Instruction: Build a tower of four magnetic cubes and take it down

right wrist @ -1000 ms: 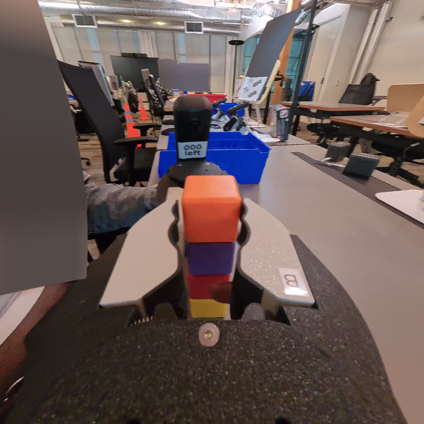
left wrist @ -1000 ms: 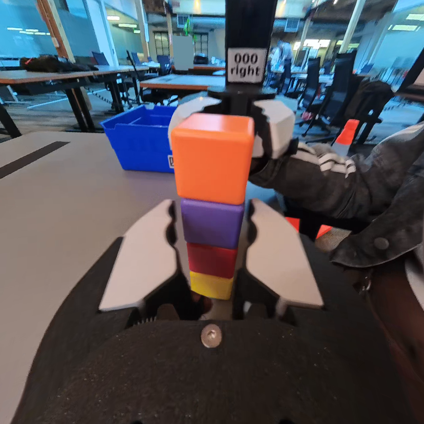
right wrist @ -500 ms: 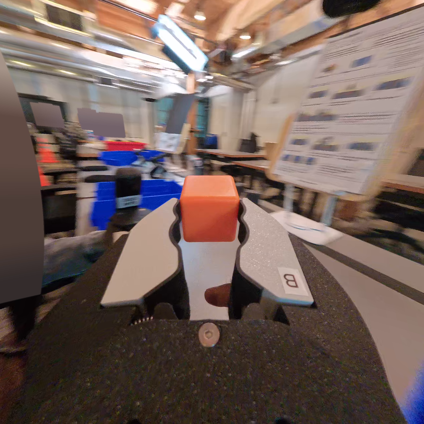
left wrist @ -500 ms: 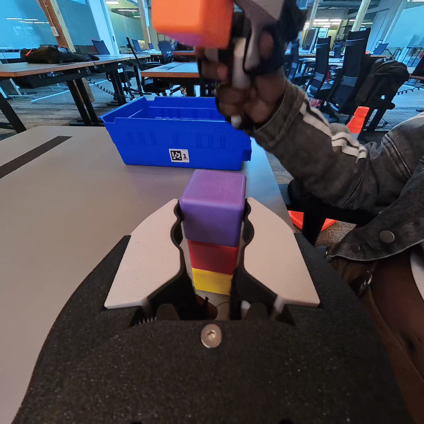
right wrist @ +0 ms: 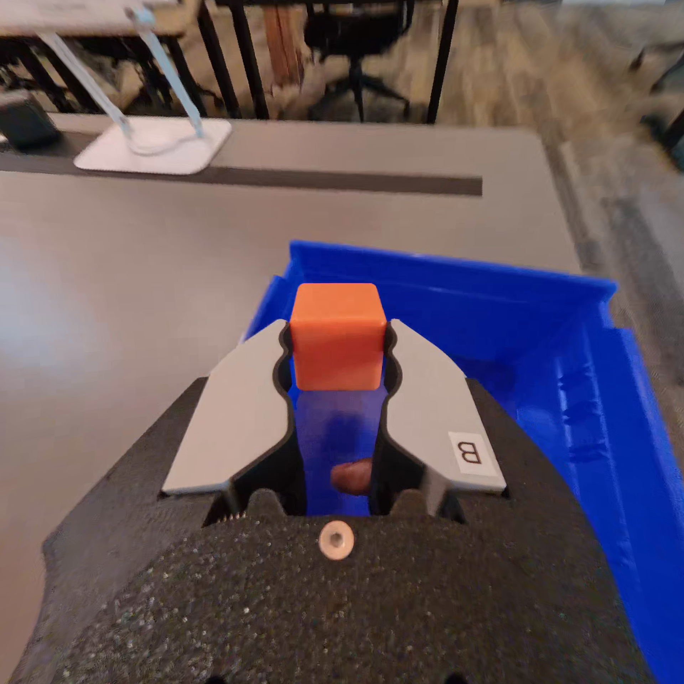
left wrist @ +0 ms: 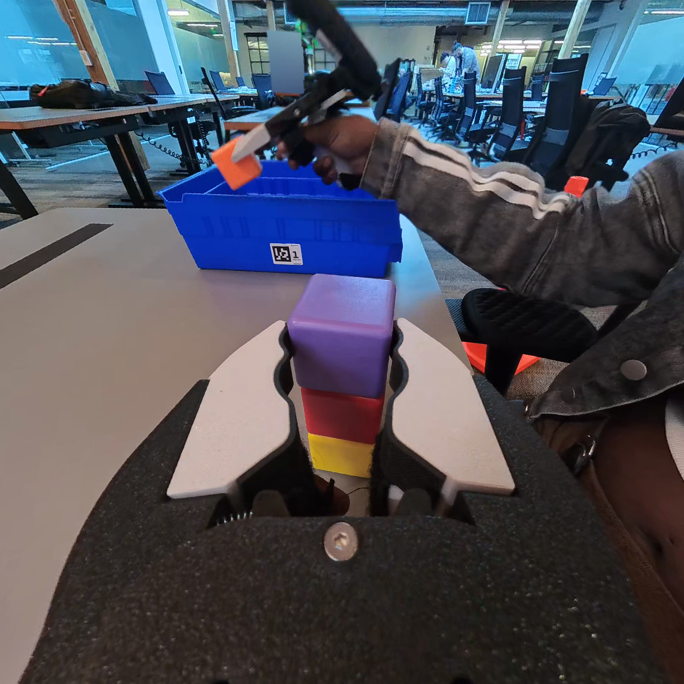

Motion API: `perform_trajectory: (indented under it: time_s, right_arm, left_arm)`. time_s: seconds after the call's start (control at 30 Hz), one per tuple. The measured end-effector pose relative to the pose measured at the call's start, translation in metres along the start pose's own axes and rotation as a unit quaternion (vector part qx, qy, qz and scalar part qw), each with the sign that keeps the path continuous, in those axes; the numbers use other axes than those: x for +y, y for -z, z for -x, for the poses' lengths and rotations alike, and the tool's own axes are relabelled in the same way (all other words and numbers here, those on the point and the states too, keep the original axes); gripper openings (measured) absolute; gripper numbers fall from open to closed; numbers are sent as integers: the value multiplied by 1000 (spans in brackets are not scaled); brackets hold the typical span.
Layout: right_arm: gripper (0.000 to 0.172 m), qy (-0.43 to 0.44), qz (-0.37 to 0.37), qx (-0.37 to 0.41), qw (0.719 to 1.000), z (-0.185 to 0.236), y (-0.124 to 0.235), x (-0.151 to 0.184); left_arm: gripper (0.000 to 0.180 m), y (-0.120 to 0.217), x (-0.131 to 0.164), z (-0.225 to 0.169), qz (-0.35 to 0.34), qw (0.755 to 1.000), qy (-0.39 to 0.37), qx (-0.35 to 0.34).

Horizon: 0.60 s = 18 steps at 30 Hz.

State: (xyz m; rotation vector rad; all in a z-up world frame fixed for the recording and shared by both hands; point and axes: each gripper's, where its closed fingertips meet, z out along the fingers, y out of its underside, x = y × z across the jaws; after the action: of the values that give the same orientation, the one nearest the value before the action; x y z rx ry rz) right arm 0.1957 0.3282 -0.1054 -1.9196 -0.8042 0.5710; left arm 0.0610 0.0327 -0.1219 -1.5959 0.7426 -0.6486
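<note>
A stack of three cubes stands on the grey table (left wrist: pixel 111 333): a purple cube (left wrist: pixel 340 344) on a red cube (left wrist: pixel 342 416) on a yellow cube (left wrist: pixel 340 455). My left gripper (left wrist: pixel 339 346) is shut on the purple cube, pads against both its sides. My right gripper (right wrist: pixel 337 344) is shut on an orange cube (right wrist: pixel 337 344) and holds it tilted down over the blue bin (right wrist: pixel 555 351). The left wrist view shows that orange cube (left wrist: pixel 237 168) held above the bin's (left wrist: pixel 259 229) far left part.
A person's sleeve (left wrist: pixel 499 222) reaches across from the right. A white stand base (right wrist: pixel 155 148) and a dark strip (right wrist: pixel 333 185) lie on the far table. Office chairs (left wrist: pixel 518 111) and an orange cone (left wrist: pixel 575 185) stand beyond the table's right edge.
My right gripper pulled the orange cube off the tower, lifted it and swung it over the blue bin. My left gripper closed on the purple cube and stayed there.
</note>
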Motion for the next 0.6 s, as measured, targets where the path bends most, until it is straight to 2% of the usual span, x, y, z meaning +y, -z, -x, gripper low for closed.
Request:
perform_trajectory:
  time_s: [0.1,0.23,0.4,0.5,0.6]
  right_arm:
    - [48,-28,54,10,998,-15,-28,25]
    - [48,-37,81,39,995,-28,-51,50]
    - [48,-8,85,84,993,-38,-56,55]
    - [48,-5,115,84,990,-36,-63,69]
    - [48,-7,116,88,989,-36,-63,69]
  left_arm:
    - [50,0,0,0,0,1000,0,-1]
    - [50,0,0,0,-1,1000,1,0]
    - [50,0,0,0,-4,1000,1,0]
    - [50,0,0,-1,-3,1000,0,0]
    - [50,0,0,0,-3,1000,0,-1]
